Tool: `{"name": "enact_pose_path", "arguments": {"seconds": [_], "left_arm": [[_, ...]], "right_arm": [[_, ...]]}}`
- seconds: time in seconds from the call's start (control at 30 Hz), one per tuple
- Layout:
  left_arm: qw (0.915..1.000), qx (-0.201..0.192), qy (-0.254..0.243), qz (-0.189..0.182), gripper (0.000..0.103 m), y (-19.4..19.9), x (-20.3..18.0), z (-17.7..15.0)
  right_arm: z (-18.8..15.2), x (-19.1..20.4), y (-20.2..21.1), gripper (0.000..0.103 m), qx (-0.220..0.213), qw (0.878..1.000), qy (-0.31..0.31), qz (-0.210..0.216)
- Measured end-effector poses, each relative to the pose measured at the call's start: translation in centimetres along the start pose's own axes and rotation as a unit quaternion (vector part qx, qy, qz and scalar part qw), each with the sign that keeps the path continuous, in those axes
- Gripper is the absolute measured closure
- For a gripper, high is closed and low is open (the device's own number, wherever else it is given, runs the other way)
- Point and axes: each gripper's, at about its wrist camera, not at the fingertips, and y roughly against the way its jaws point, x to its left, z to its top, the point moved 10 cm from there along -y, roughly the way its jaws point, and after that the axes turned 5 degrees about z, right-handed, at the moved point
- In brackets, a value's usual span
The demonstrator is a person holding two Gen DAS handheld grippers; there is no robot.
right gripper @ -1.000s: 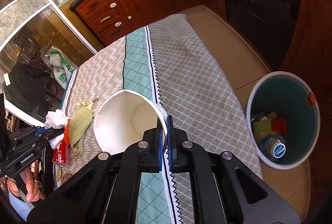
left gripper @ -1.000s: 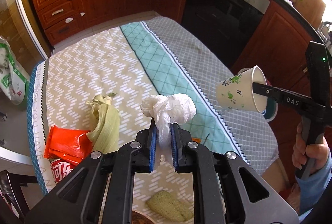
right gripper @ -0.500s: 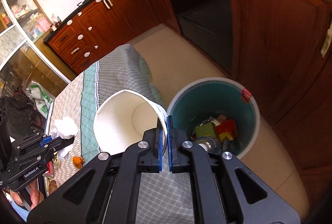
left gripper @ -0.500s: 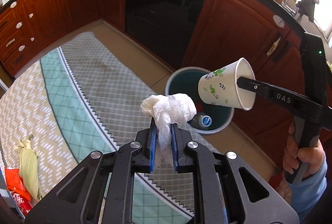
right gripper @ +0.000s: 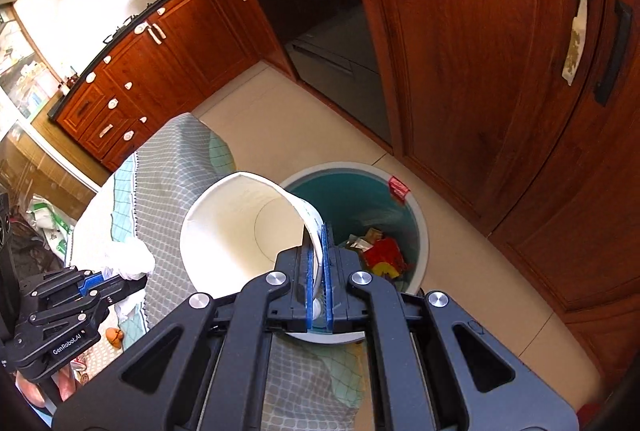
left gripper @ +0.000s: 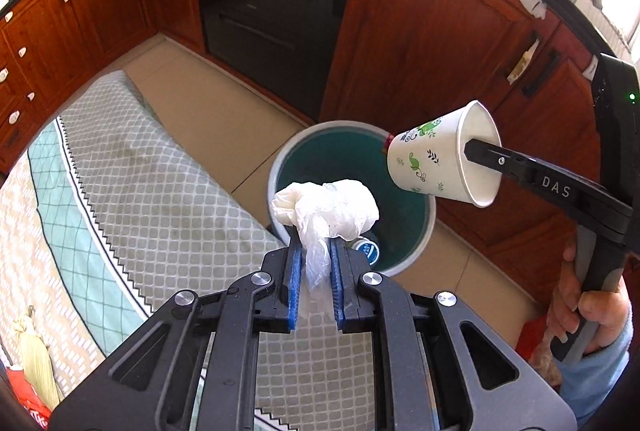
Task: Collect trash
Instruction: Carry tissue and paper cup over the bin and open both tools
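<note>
My left gripper (left gripper: 314,251) is shut on a crumpled white plastic bag (left gripper: 326,209) and holds it over the near rim of a teal trash bin (left gripper: 420,227) on the floor. My right gripper (right gripper: 318,235) is shut on the rim of a white paper cup (right gripper: 240,227) with green prints, held above the bin (right gripper: 418,215). The cup (left gripper: 436,159) hangs over the bin's right side in the left wrist view. The bin holds a bottle (left gripper: 368,251) and coloured wrappers (right gripper: 384,251).
A table with a grey and teal cloth (left gripper: 160,199) stands left of the bin. A corn husk (left gripper: 34,367) and a red wrapper (left gripper: 24,403) lie on it. Wooden cabinets (right gripper: 472,71) and an oven (left gripper: 272,11) stand behind the bin.
Both grippers have swung right from over the table to the bin, which now sits closer and under them. Each still holds its item.
</note>
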Motion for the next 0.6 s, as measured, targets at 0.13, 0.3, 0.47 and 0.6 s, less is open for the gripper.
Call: {"name": "enact_pose_path", "arguments": {"seconds": [0.13, 0.3, 0.47, 0.6], "left_arm": [[0.9998, 0.013, -0.014, -0.004, 0.089, -2.0, -0.9, 0.4], [0.9991, 0.033, -0.023, -0.010, 0.089, -4.9, -1.7, 0.7], [0.9982, 0.053, -0.028, -0.009, 0.077, -7.8, -2.2, 1.4], [0.9983, 0.047, -0.033, 0.012, 0.040, -8.9, -2.1, 2.1]], "right_arm": [[-0.3, -1.6, -0.7, 0.099, 0.006, 1.000, -0.013, -0.010], [-0.4, -3.1, -2.0, 0.099, 0.021, 0.999, -0.025, -0.019], [-0.2, -4.1, -3.1, 0.099, 0.031, 0.999, -0.032, -0.027], [-0.5, -4.8, -3.7, 0.099, 0.038, 0.998, -0.036, -0.034]]}}
